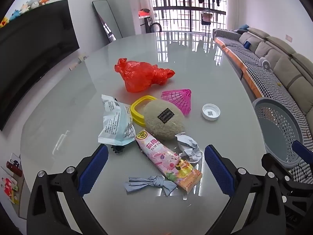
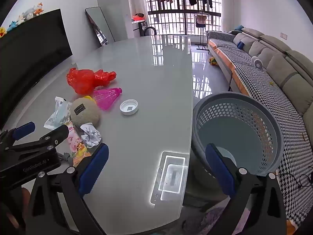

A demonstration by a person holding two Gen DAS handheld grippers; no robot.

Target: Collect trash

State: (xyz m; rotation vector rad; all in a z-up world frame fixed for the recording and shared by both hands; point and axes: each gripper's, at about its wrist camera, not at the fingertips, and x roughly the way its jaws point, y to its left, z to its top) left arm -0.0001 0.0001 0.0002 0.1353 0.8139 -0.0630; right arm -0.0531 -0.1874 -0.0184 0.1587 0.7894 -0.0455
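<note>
Trash lies on the grey glass table [image 1: 195,62]: a red plastic bag [image 1: 141,74], a pink mesh cone [image 1: 179,99], a white lid [image 1: 210,112], a white-blue wrapper [image 1: 117,123], a pink snack packet [image 1: 170,160], a crumpled paper ball [image 1: 188,148] and a knotted grey strip [image 1: 148,183]. My left gripper [image 1: 155,159] hangs open above the snack packet, holding nothing. My right gripper [image 2: 156,157] is open over the table's right edge, beside the grey perforated bin [image 2: 237,135]. The paper ball [image 2: 91,134] and lid [image 2: 129,107] lie to its left.
A beige fuzzy pouch [image 1: 164,120] rests on a yellow ring [image 1: 138,105] among the trash. A small black gear [image 1: 117,148] peeks from under the wrapper. A sofa [image 2: 270,62] runs along the right, a dark TV [image 1: 33,45] on the left. The left gripper's body [image 2: 31,152] fills the right view's lower left.
</note>
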